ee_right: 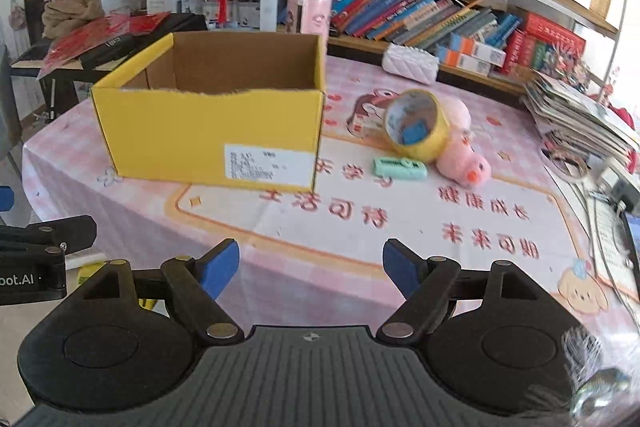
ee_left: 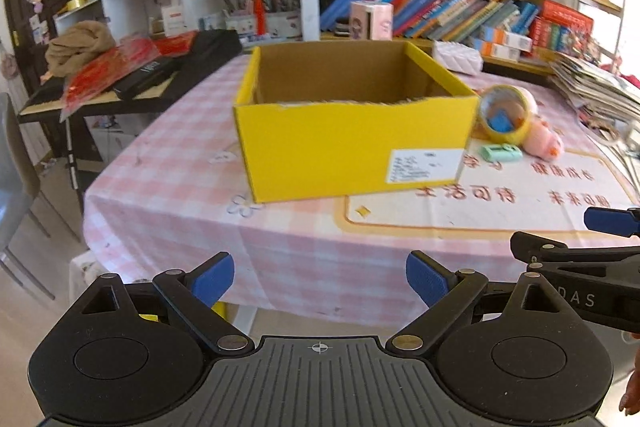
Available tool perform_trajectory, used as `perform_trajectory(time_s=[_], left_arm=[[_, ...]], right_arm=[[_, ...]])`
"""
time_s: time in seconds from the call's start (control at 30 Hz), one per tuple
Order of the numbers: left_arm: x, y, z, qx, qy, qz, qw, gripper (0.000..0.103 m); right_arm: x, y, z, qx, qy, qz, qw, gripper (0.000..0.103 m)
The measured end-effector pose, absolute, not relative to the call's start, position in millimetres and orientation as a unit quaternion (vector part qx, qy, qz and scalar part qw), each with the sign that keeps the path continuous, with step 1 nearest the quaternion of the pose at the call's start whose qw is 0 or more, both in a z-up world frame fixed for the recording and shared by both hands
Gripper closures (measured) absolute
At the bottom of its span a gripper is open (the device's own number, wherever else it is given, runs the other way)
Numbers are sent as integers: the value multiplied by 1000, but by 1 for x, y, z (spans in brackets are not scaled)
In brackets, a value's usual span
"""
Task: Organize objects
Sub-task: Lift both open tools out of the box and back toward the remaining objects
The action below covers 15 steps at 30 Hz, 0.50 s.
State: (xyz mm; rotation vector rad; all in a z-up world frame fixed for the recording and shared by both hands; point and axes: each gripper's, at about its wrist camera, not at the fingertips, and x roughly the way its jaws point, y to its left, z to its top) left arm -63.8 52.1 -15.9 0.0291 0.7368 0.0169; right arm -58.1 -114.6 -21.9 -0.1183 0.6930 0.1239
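Both grippers, left (ee_left: 320, 277) and right (ee_right: 311, 265), hover spread wide and empty at the near table (ee_right: 460, 267) edge. The yellow box (ee_right: 208, 131) stands open-topped on the pink cloth, left of centre. Just right of it lie a tape roll (ee_right: 416, 131), tilted on edge and touching a pink plush (ee_right: 464, 163), and a green case (ee_right: 399, 167) beside them. A magazine stack (ee_right: 580, 119) sits at the far right; bookshelves (ee_right: 420, 3) stand behind.

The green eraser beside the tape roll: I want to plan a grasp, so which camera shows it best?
The right wrist view: the green eraser lies whole and near centre. The left wrist view shows it smaller, toward the right edge, beside the yellow box.
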Motion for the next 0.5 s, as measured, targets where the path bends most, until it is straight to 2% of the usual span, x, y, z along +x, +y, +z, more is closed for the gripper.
perform_trajectory(time_s=[0.5], left_arm=[[-59, 8, -18, 35, 362, -77, 928, 8]], right_arm=[[-83, -161, -23, -36, 349, -20, 936, 23]])
